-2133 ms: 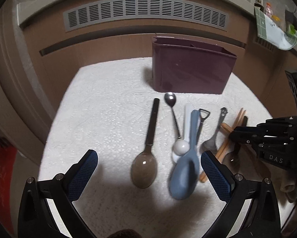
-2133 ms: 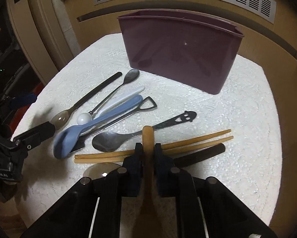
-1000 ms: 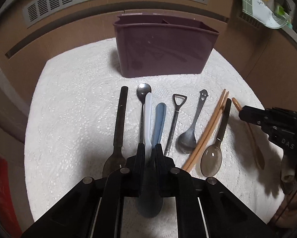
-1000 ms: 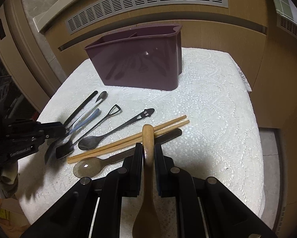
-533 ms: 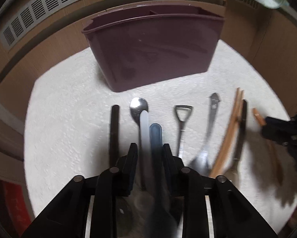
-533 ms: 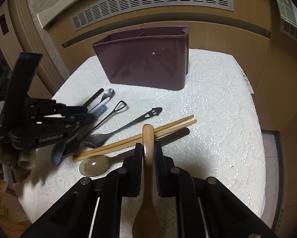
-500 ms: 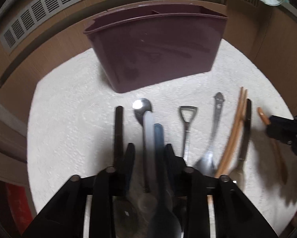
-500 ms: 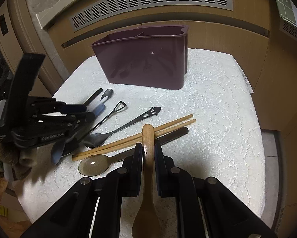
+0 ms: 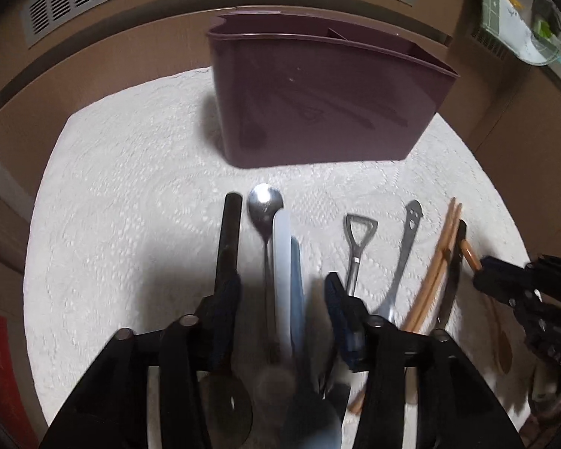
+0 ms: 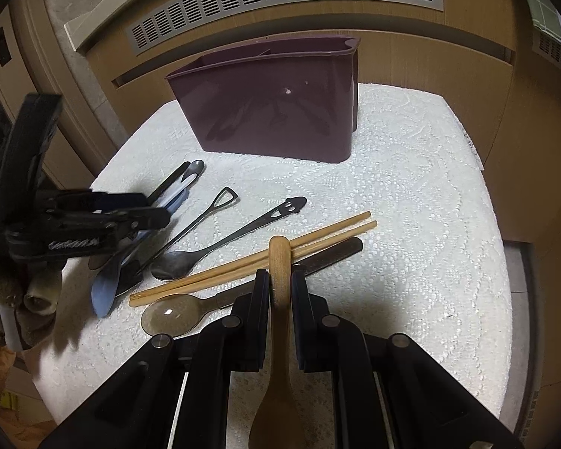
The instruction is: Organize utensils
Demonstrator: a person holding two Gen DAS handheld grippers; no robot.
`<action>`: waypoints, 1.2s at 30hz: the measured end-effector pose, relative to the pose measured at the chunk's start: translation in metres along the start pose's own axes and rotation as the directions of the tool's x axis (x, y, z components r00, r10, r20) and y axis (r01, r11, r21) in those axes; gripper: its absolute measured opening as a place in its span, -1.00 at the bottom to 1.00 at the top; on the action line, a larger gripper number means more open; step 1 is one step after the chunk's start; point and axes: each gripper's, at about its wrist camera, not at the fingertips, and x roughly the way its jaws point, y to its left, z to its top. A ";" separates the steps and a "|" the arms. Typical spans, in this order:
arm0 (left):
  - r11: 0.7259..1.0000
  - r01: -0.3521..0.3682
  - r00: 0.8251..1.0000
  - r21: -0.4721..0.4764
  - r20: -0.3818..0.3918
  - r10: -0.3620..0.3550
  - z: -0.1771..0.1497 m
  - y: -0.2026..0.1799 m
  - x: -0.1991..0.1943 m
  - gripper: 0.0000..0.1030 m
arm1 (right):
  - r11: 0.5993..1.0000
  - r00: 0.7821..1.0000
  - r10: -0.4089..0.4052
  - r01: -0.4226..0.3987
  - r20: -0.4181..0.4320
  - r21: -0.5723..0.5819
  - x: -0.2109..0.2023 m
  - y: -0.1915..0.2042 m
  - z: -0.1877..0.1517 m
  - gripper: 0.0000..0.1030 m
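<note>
A dark purple utensil caddy (image 9: 325, 97) stands at the back of the white lace cloth (image 9: 130, 194); it also shows in the right wrist view (image 10: 276, 108). My left gripper (image 9: 282, 292) is open, its jaws on either side of a blue spoon (image 9: 299, 299) and a white spoon (image 9: 281, 262) that lie on the cloth. My right gripper (image 10: 280, 280) is shut on a wooden spoon (image 10: 280, 262), held above a pair of wooden chopsticks (image 10: 250, 258).
A black-handled spoon (image 9: 229, 239), a steel spoon (image 9: 265, 202), a shovel-handled spoon (image 9: 359, 239), a smiley-handled spoon (image 9: 407, 239) and a clear brown spoon (image 10: 175, 312) lie in a row. Wooden cabinets with vents stand behind the cloth.
My left gripper was shut on the blue spoon and has opened; the spoon lies between its jaws. The right gripper has held the wooden spoon almost still.
</note>
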 end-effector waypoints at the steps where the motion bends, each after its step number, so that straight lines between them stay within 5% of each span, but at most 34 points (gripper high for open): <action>1: 1.000 0.001 1.000 0.002 -0.015 -0.001 0.004 -0.002 0.005 -0.45 | 1.000 1.000 -0.002 0.002 0.000 -0.003 0.000 0.001 0.000 -0.78; 6: 1.000 -0.013 1.000 -0.019 -0.001 0.013 0.011 -0.003 0.005 -0.74 | 1.000 1.000 -0.021 0.021 0.012 -0.006 -0.005 0.002 0.004 -0.78; 9: 0.997 0.024 0.994 -0.070 0.105 -0.017 -0.008 -0.002 -0.033 -0.75 | 1.000 0.999 -0.011 0.011 0.044 0.000 -0.017 0.000 0.003 -0.78; 16: 0.979 0.146 0.942 -0.144 0.322 -0.093 -0.043 -0.004 -0.113 -0.79 | 0.999 0.993 0.033 -0.035 0.117 0.010 -0.048 0.008 0.003 -0.78; 25: 0.977 0.181 0.909 -0.109 0.397 -0.124 -0.040 -0.012 -0.152 -0.80 | 1.000 0.982 0.021 -0.017 0.190 -0.022 -0.085 0.023 0.012 -0.78; 29: 0.978 0.167 0.915 -0.124 0.388 -0.107 -0.040 -0.006 -0.150 -0.80 | 1.000 0.980 0.010 -0.006 0.200 -0.025 -0.093 0.024 0.013 -0.78; 36: 0.978 0.183 0.953 -0.102 0.261 -0.151 -0.044 -0.003 -0.113 -0.75 | 1.000 0.981 0.012 -0.009 0.196 -0.015 -0.091 0.021 0.014 -0.78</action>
